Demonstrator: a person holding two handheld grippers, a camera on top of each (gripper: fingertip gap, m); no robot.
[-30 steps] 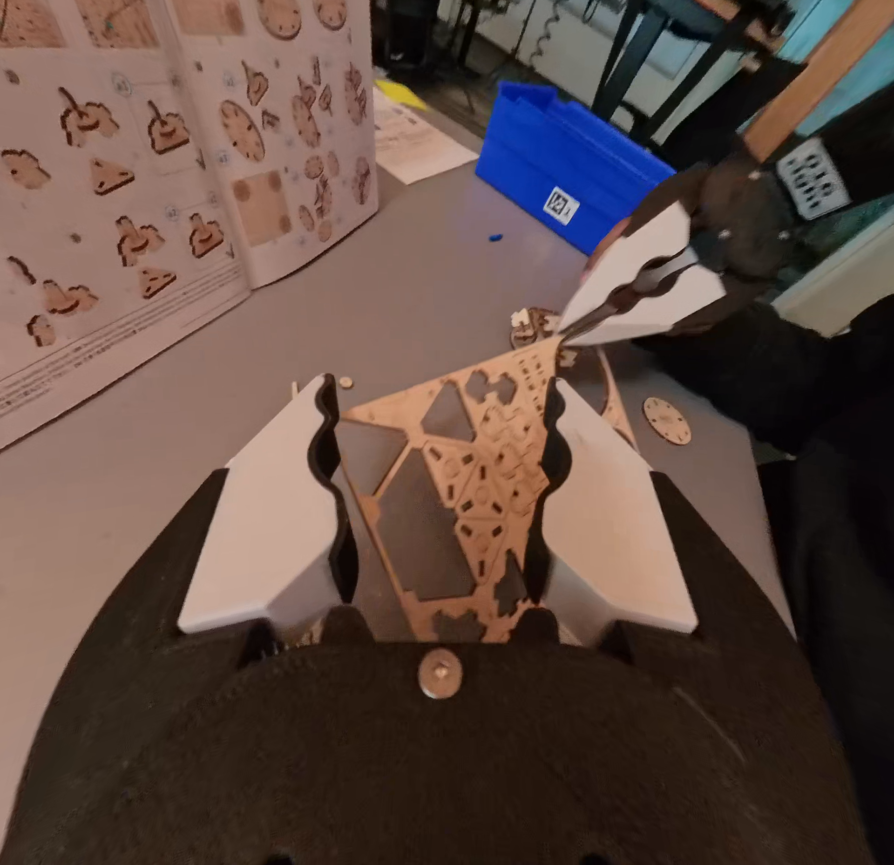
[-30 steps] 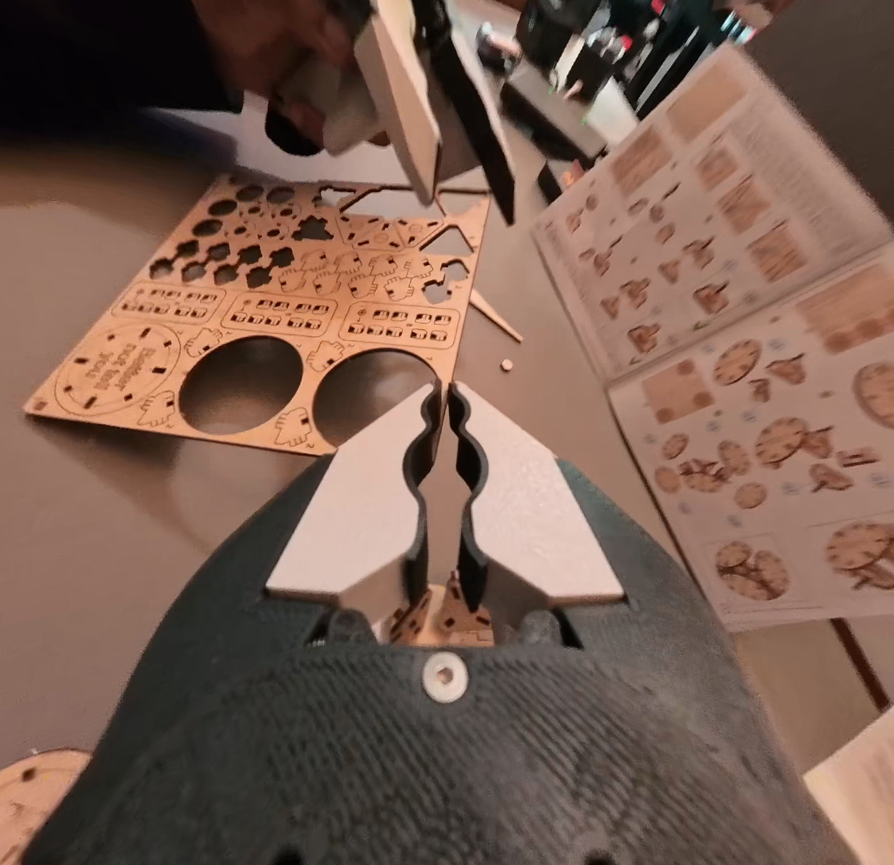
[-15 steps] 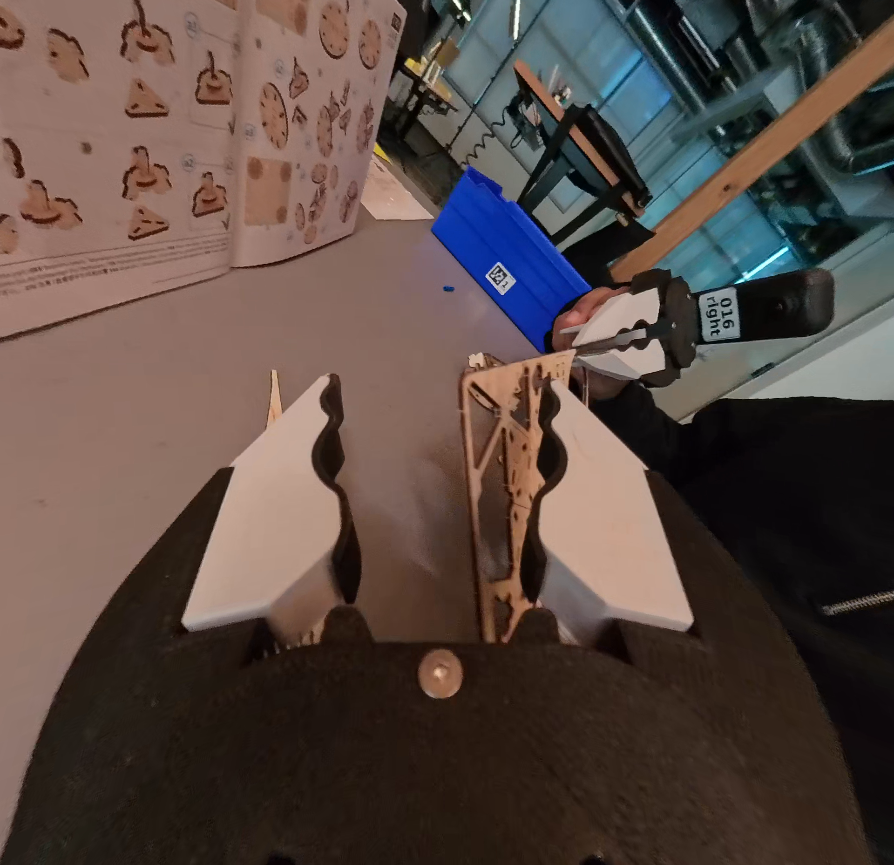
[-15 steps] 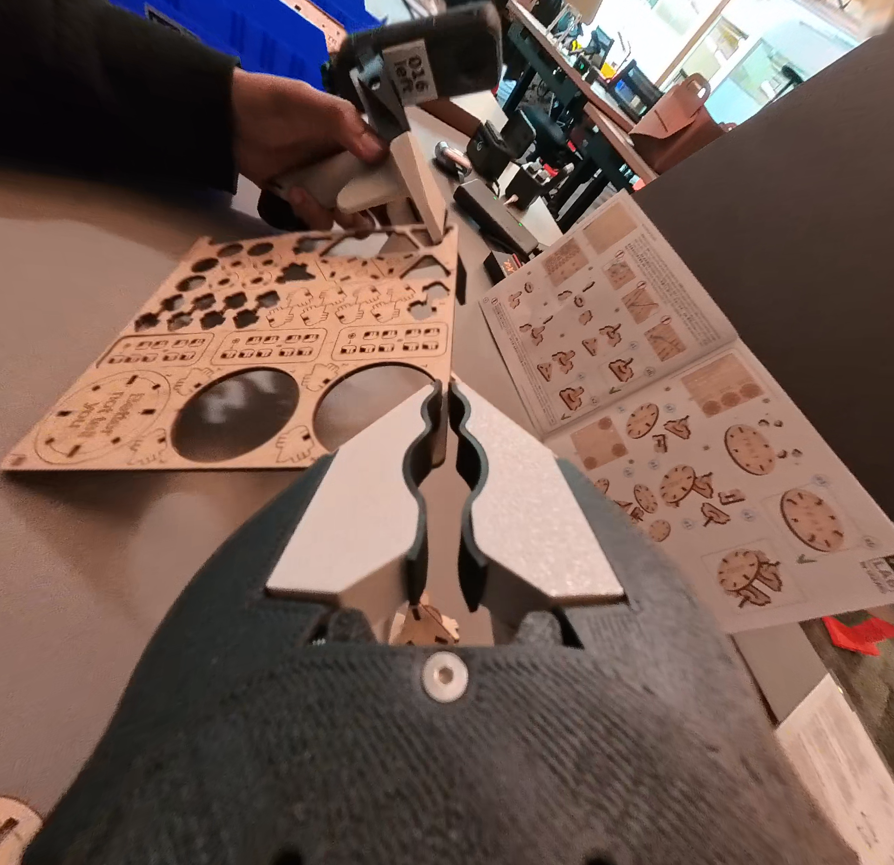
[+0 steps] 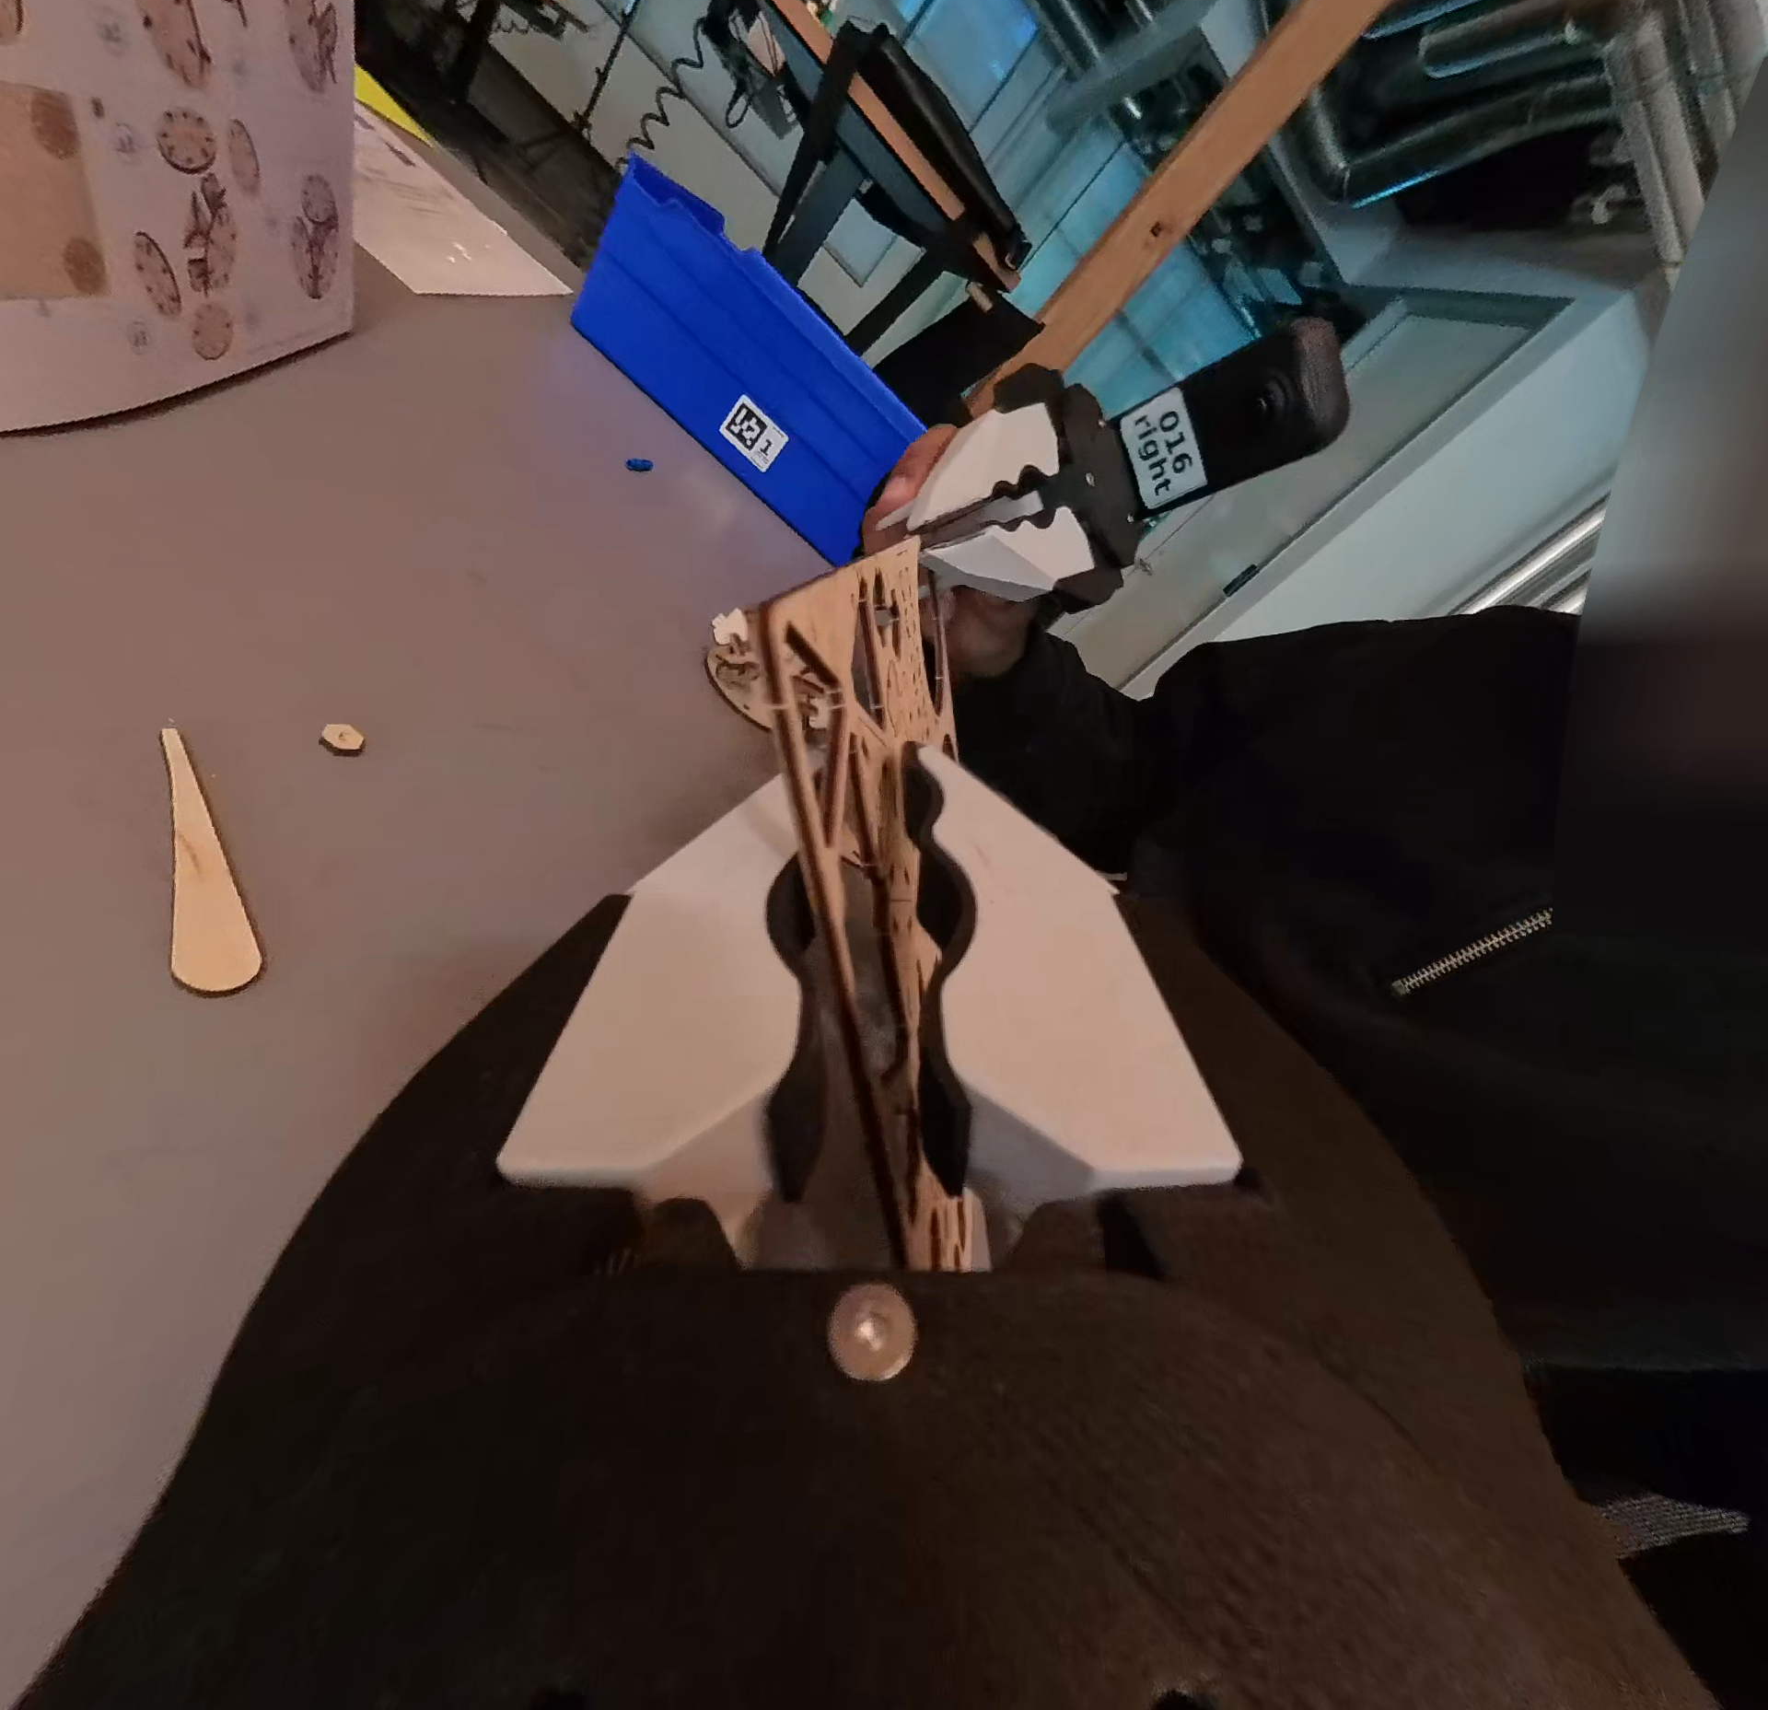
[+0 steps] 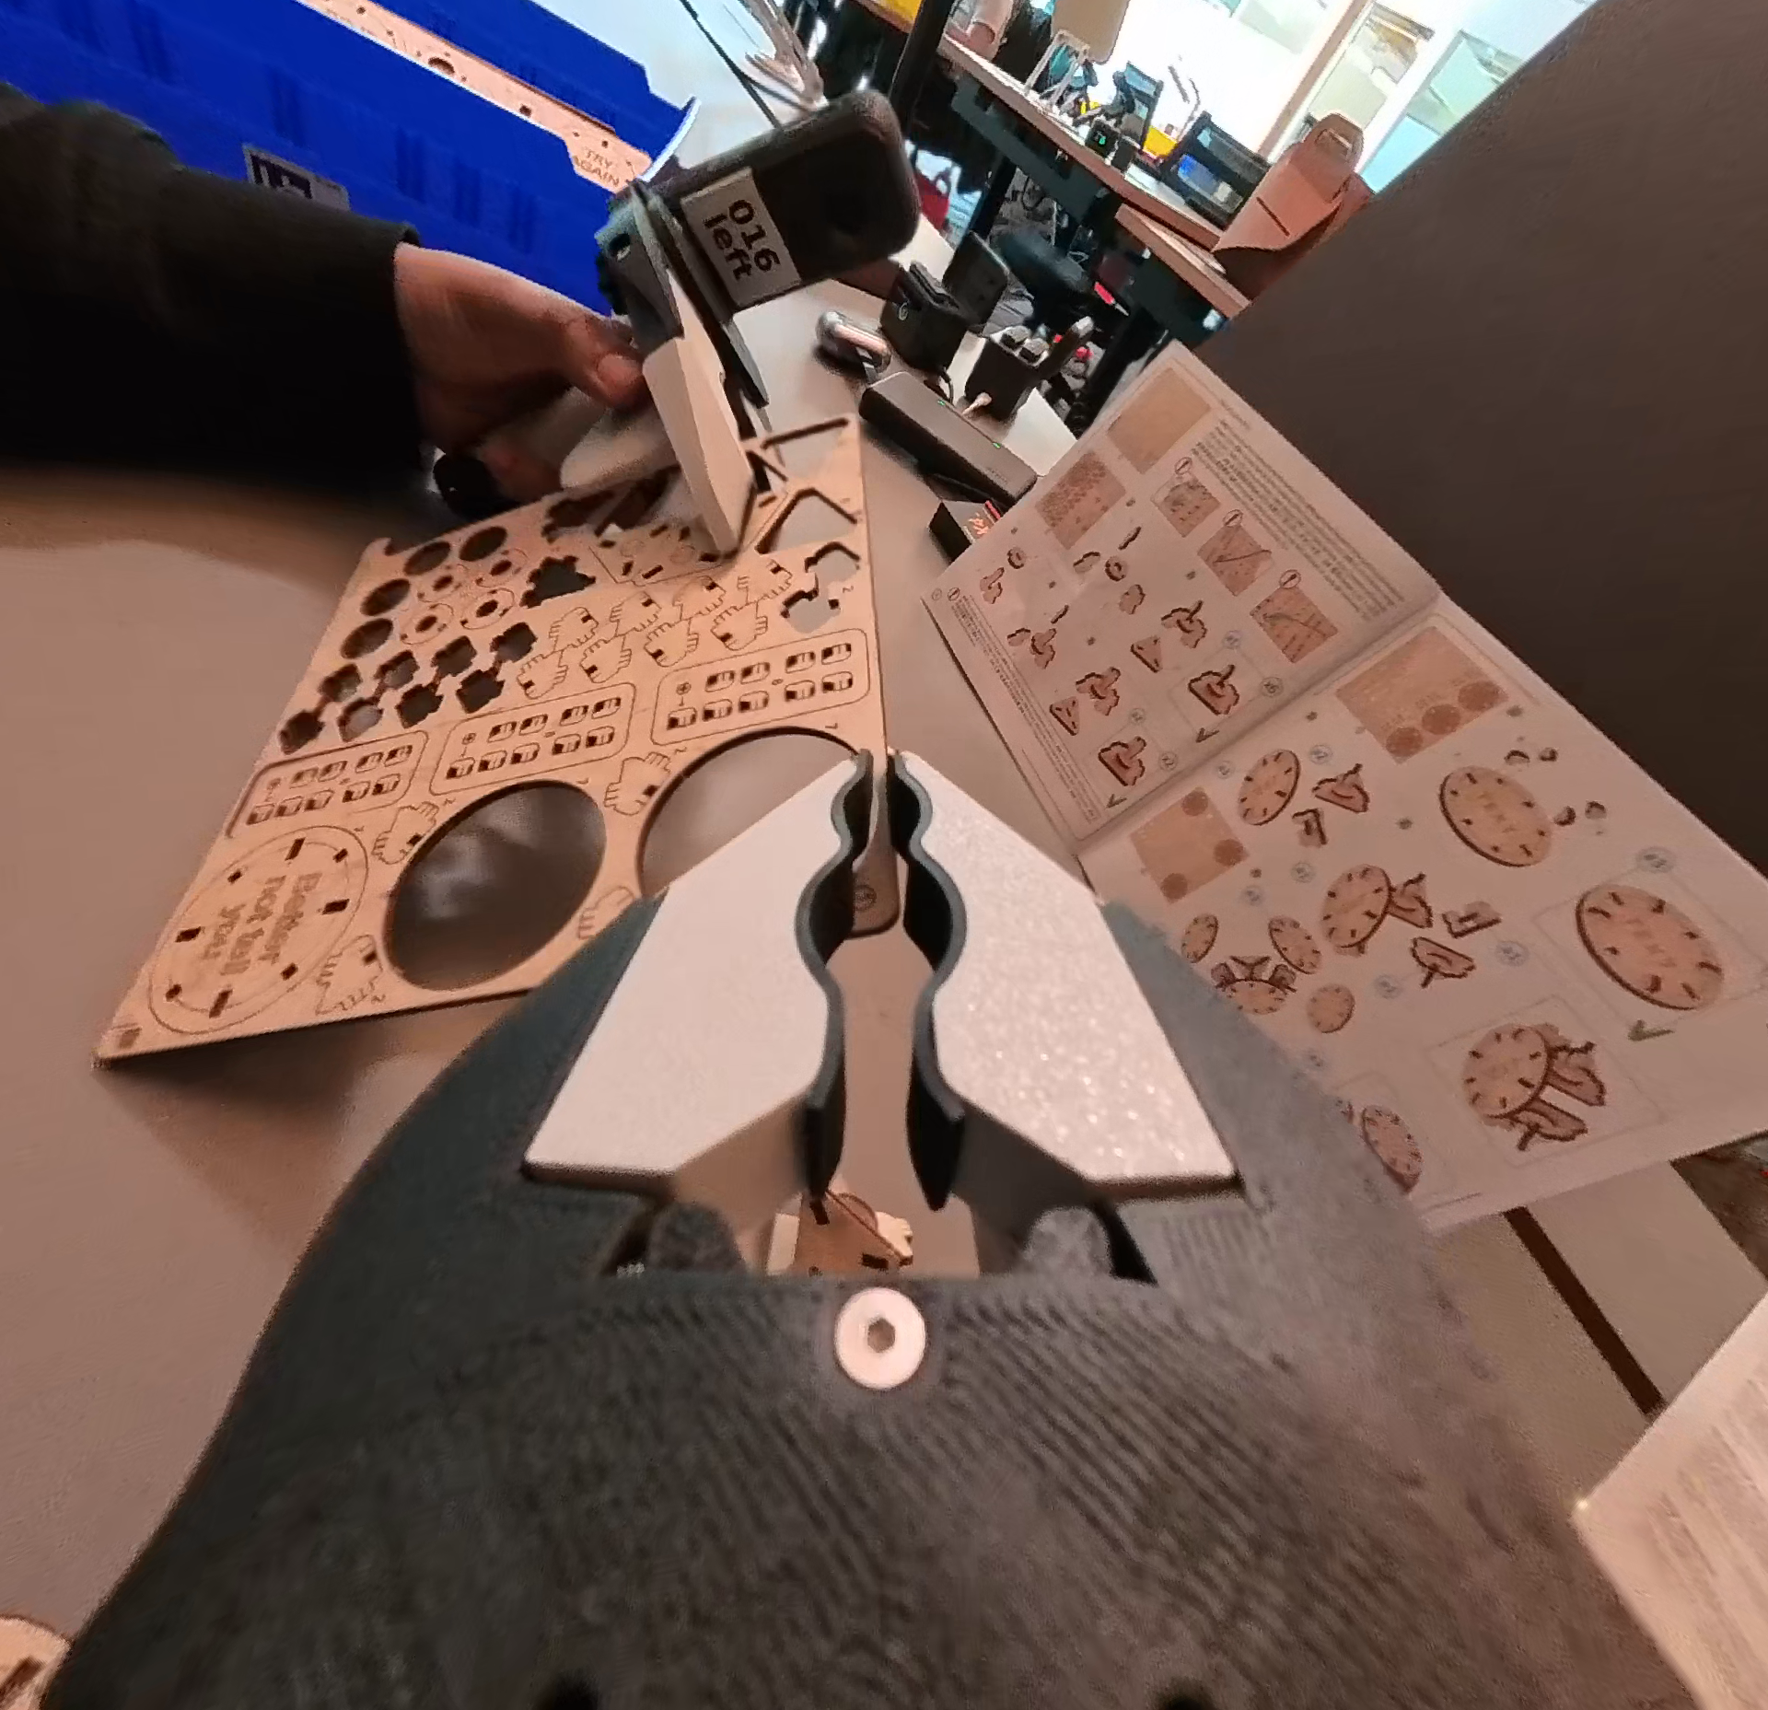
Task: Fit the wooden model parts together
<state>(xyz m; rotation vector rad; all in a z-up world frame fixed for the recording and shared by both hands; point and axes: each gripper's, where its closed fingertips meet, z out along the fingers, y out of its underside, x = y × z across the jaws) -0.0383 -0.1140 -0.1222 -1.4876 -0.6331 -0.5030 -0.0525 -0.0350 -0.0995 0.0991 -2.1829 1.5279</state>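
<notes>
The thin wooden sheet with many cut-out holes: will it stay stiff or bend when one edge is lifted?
The thin wooden sheet with many cut-out holes probably flexes little, as its raised side looks flat. It is likely light but fragile: only narrow strips remain between the holes.

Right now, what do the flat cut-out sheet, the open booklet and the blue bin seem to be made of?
Cut-out sheet: probably thin plywood, with a pale matte face and darker, burnt-looking edges around its holes.
Booklet: paper, white printed pages that lie open with a fold down the middle.
Blue bin: likely moulded plastic, one even bright colour with a smooth, slightly shiny stepped wall.
</notes>
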